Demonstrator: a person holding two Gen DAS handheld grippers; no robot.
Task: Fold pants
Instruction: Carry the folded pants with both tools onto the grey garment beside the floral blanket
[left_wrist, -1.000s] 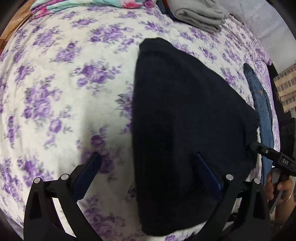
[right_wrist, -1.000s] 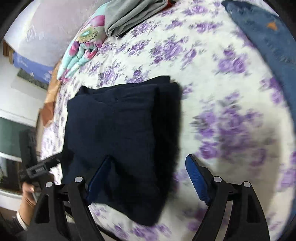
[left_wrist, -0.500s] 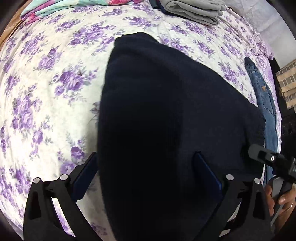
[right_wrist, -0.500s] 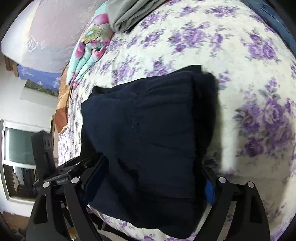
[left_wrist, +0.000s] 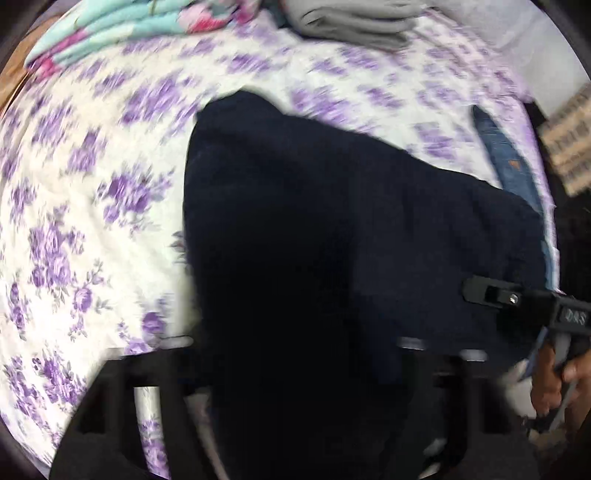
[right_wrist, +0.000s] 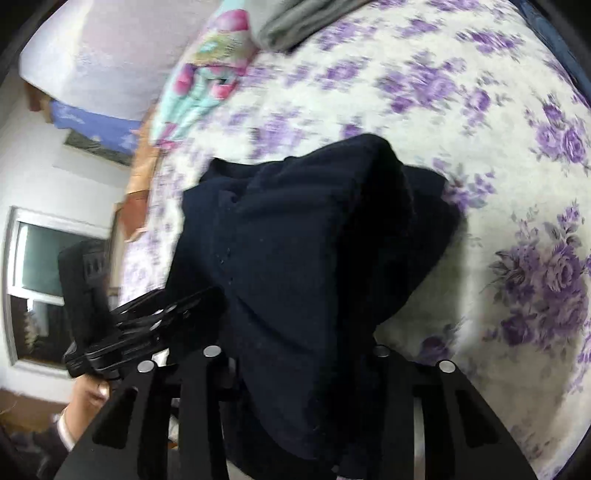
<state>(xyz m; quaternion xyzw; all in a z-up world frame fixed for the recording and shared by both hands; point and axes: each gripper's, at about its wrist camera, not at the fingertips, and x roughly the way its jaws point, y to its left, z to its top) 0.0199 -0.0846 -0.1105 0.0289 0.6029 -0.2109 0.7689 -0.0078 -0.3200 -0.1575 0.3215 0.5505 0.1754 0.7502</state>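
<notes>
On the bed sheet (left_wrist: 92, 229) with its purple flowers lie the folded dark pants (left_wrist: 332, 240), and both of my tools are on their near edge. My left gripper (left_wrist: 295, 369) has the cloth bunched between its black arms, which stand close together around the fabric; the pads themselves are buried in the dark cloth, so I judge it clamped on the pants. My right gripper (right_wrist: 295, 369) looks the same from its own camera: the pants (right_wrist: 314, 258) run straight in between its arms, and the far corner of the bundle humps up off the sheet (right_wrist: 517, 184).

From the left camera, my right hand (left_wrist: 554, 380) and its tool sit at the right-hand edge of the pants. From the right camera, my left hand (right_wrist: 88, 395) holds its tool at the left-hand edge of the pants.

Beyond the pants, at the far side of the sheet, are a folded grey garment (left_wrist: 351, 22) and a turquoise flowered blanket (left_wrist: 110, 33). A pair of blue jeans (left_wrist: 513, 166) lies just beyond the pants' right side.
</notes>
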